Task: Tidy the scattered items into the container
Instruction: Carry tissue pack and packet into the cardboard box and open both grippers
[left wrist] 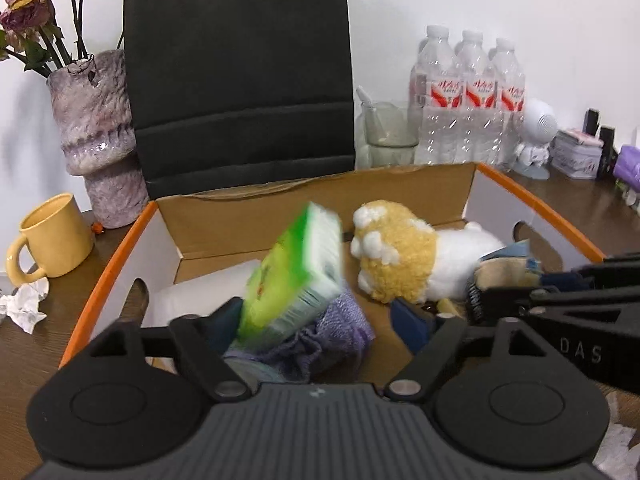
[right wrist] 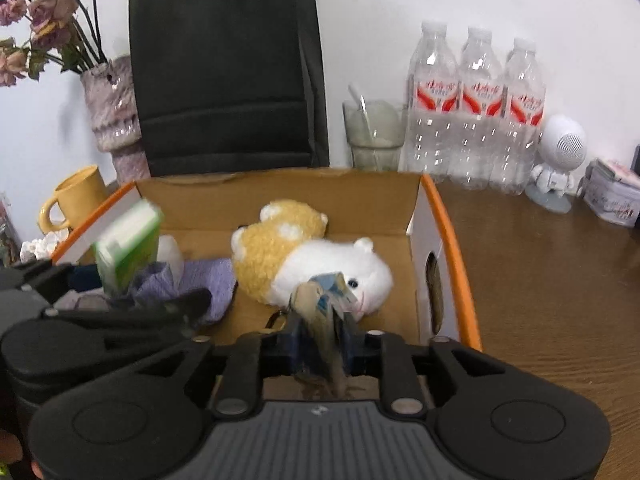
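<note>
The left claw stands wide open above the near left part of the cardboard box. The green tissue pack, blurred and tilted, lies between and just ahead of its fingers; contact cannot be confirmed. Its long axis runs from the near left wall up toward the far wall, and its lower end sits on the purple cloth.

The right claw is closed on a small tan-and-blue pouch, held over the near right part of the box, just in front of the plush toy. The pouch hangs lengthwise between the fingers, directly above the box floor, so release likely needs only opening the jaws
</note>
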Demonstrator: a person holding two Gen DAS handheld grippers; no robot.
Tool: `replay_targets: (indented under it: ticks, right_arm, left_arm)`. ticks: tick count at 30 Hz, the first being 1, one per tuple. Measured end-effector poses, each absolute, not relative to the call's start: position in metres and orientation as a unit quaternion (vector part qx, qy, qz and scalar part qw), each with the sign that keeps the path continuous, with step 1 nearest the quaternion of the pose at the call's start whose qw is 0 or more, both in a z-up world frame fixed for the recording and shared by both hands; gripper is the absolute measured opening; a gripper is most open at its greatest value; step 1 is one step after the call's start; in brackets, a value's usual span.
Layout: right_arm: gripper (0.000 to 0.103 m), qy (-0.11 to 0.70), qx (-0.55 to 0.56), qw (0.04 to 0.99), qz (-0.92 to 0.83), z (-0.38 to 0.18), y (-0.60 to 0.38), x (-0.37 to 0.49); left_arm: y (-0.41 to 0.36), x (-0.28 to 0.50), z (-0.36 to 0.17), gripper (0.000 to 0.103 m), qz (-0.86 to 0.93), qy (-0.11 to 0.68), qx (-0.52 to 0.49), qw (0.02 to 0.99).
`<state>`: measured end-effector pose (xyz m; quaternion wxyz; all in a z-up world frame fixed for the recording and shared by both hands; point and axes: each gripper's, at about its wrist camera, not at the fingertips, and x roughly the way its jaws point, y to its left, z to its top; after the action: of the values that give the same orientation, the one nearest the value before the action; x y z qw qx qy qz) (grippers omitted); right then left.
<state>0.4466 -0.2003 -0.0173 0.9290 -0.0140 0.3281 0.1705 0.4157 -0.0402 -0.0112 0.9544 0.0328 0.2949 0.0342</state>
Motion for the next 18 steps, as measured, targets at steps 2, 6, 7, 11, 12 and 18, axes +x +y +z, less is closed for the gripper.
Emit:
replay_targets:
  ticks: [2, 6, 7, 11, 12, 18]
  right_arm:
    - [0.043, 0.306, -0.011, 0.937, 0.17, -0.007, -0.203, 0.44]
    - [0.086, 0.274, 0.006, 0.944, 0.182, 0.014, -0.212, 0.429]
    - [0.088, 0.271, 0.008, 0.943, 0.195, 0.018, -0.213, 0.426]
    - [0.094, 0.256, 0.006, 0.938, 0.233, 0.033, -0.211, 0.407]
    - [0.096, 0.25, 0.005, 0.938, 0.239, 0.037, -0.211, 0.402]
    - [0.103, 0.217, -0.005, 0.946, 0.242, 0.056, -0.217, 0.353]
  left_arm:
    - [-0.037, 0.41, -0.006, 0.09, 0.042, 0.282, 0.028, 0.958]
    - [-0.022, 0.395, 0.01, 0.103, 0.053, 0.26, -0.003, 0.964]
    - [-0.018, 0.39, 0.015, 0.103, 0.053, 0.254, -0.012, 0.966]
    - [-0.005, 0.366, 0.033, 0.103, 0.06, 0.229, -0.034, 0.971]
    - [-0.003, 0.359, 0.037, 0.103, 0.062, 0.223, -0.036, 0.972]
    - [0.012, 0.306, 0.052, 0.103, 0.062, 0.194, -0.05, 0.978]
